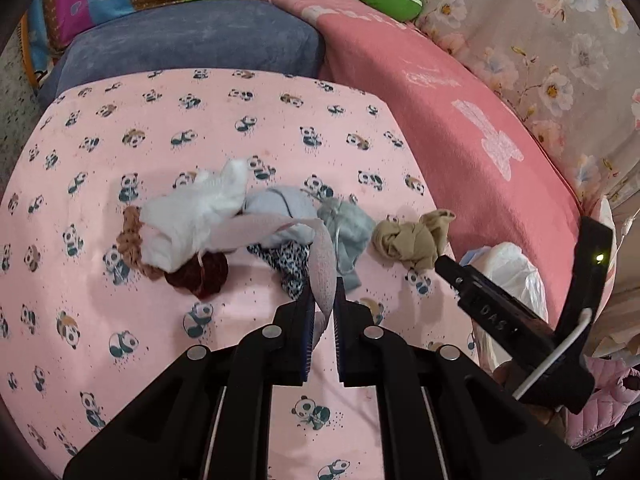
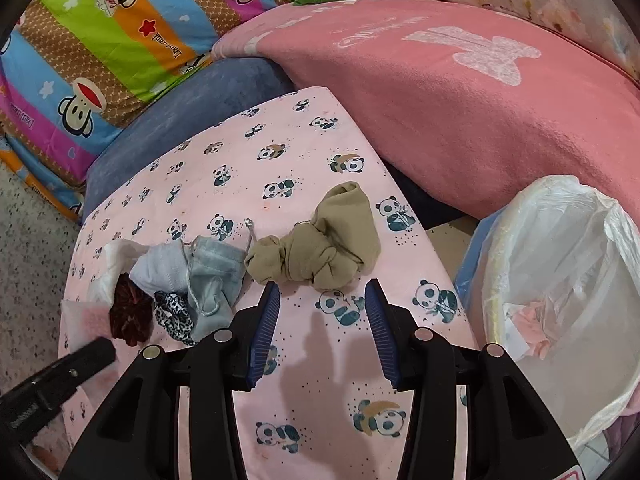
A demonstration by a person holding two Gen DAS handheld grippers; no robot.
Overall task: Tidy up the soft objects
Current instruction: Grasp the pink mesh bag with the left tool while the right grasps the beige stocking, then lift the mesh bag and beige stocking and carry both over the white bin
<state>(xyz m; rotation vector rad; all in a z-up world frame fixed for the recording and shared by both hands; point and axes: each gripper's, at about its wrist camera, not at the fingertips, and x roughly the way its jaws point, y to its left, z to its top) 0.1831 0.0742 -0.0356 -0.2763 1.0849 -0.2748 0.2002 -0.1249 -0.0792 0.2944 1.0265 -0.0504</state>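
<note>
Black left claw (image 1: 323,300) grips a pale pink speckled fabric strip (image 1: 320,256) above a pile of soft items.

Pinched narrow on the strip's near end, that claw holds it as it trails away leftward over a white crumpled cloth (image 1: 192,220). Beyond, on the pink panda-print surface (image 1: 240,120), lie a grey drawstring pouch (image 1: 346,228) and a knotted tan stocking bundle (image 2: 316,252). Right claw (image 2: 322,312) hangs wide and empty, the tan bundle just ahead between its tips, long axis crosswise. Right hand is nearer; a white-lined bin (image 2: 560,264) stands right.
</note>
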